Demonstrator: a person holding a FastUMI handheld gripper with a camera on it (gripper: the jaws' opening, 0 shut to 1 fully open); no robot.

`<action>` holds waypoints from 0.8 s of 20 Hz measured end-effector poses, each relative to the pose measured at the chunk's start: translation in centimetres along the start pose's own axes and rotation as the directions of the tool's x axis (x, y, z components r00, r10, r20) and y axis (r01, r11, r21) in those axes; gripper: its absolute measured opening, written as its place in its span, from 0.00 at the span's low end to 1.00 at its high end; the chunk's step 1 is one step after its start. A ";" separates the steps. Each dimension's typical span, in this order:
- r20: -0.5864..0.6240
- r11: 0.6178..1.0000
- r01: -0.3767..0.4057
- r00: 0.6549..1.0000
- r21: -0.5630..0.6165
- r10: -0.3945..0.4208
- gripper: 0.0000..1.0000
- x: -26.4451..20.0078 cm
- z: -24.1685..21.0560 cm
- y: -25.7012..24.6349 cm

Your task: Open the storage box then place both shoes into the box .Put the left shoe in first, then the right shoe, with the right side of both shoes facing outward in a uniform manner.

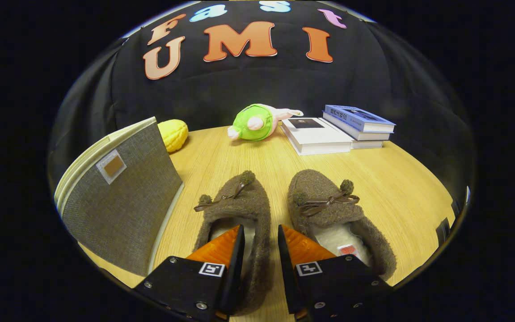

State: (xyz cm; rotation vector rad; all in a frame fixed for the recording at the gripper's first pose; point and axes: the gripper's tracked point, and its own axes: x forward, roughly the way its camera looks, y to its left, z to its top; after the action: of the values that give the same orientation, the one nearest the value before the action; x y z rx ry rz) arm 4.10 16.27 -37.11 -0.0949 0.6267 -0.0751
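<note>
Two fuzzy brown shoes, left shoe (239, 210) and right shoe (333, 210), lie side by side on the round wooden tabletop (409, 188). One hand-held gripper (260, 241) straddles the left shoe's inner wall, fingers parted, not squeezing. One grey fabric box (114, 197) stands left; two books (338, 129), a plush toy (257, 121) beyond.

My one camera rode on me and looked forward along my two fingers (260, 230), low and close over the pale wooden tabletop (400, 188). It faced the booth's black cloth wall (257, 85) beyond the table's far edge. My fingers stood at the view's bottom, parted.
</note>
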 end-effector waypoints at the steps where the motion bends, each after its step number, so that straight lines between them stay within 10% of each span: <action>1: -0.016 1.000 -0.004 1.000 -0.006 0.004 0.38 0.2 -0.3 0.2; 5: -0.024 1.000 0.025 0.999 -0.005 -0.025 0.08 0.6 -0.5 0.2; 16: 0.065 0.990 -0.064 0.996 0.125 0.056 0.03 -1.7 3.5 1.6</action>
State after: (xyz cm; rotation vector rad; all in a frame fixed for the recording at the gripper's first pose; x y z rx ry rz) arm 4.83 18.26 -33.47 0.0448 0.5620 -0.0537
